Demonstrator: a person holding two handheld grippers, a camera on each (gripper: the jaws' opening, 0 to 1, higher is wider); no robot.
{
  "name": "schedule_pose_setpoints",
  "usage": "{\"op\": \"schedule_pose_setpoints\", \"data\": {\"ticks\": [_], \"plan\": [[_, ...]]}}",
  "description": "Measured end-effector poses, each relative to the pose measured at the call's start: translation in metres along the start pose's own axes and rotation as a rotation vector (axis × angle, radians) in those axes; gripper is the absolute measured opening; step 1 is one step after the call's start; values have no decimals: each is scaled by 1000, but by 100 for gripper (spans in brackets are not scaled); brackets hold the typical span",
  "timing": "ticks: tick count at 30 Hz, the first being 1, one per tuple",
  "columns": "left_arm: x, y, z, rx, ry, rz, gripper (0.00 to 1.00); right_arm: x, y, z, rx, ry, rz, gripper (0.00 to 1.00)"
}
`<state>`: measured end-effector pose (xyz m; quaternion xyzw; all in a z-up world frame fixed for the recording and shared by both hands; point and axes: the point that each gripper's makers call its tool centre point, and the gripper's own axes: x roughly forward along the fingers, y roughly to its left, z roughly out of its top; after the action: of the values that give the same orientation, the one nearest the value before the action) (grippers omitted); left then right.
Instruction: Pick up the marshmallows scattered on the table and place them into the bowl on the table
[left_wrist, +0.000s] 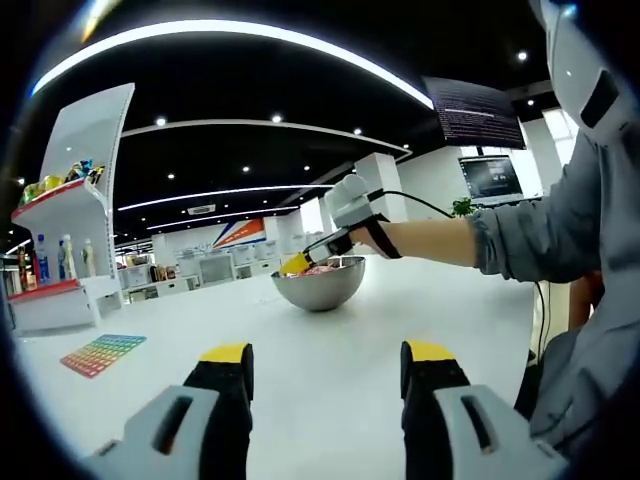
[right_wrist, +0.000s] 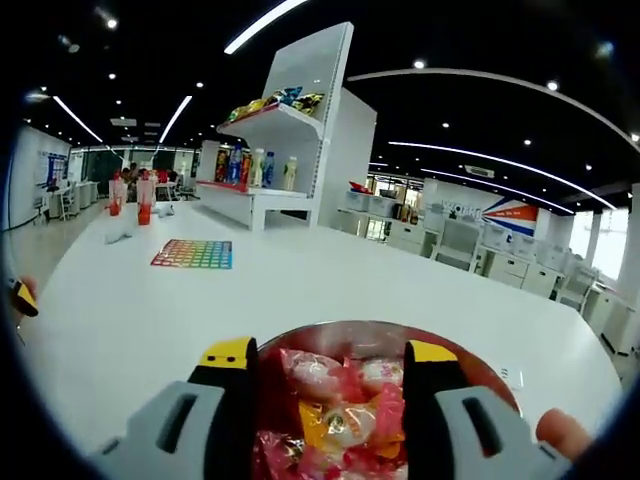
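One steel bowl (right_wrist: 290, 345) at six o'clock, wrapped marshmallows (right_wrist: 340, 400) piled inside, too jumbled to count. Right gripper (right_wrist: 325, 355) hangs over them, jaws apart, gripping nothing. Left gripper (left_wrist: 325, 355) spread above the bare table (left_wrist: 400, 300), released.

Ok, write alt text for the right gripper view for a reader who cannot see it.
The right gripper hangs over a round metal bowl of pink and yellow wrapped marshmallows, its yellow-tipped black jaws apart with nothing between them. The bowl sits on a white table bearing a multicoloured grid card; a white display shelf of bottles and snacks stands behind.
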<state>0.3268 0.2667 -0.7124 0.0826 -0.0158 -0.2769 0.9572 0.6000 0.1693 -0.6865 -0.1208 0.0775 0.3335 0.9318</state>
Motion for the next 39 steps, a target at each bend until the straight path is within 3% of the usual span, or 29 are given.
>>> {"op": "schedule_pose_setpoints", "data": {"ticks": [9, 15, 26, 39], "plan": [[2, -3, 2, 9, 1, -5, 59, -9, -2, -1, 10, -23, -6, 73], [3, -5, 2, 15, 3, -12, 59, -4, -13, 4, 22, -59, -16, 96], [5, -5, 6, 18, 0, -14, 59, -14, -20, 8, 53, -84, -12, 97], [13, 2, 16, 13, -19, -30, 64, -99, -19, 52, -23, -271, 26, 97]]}}
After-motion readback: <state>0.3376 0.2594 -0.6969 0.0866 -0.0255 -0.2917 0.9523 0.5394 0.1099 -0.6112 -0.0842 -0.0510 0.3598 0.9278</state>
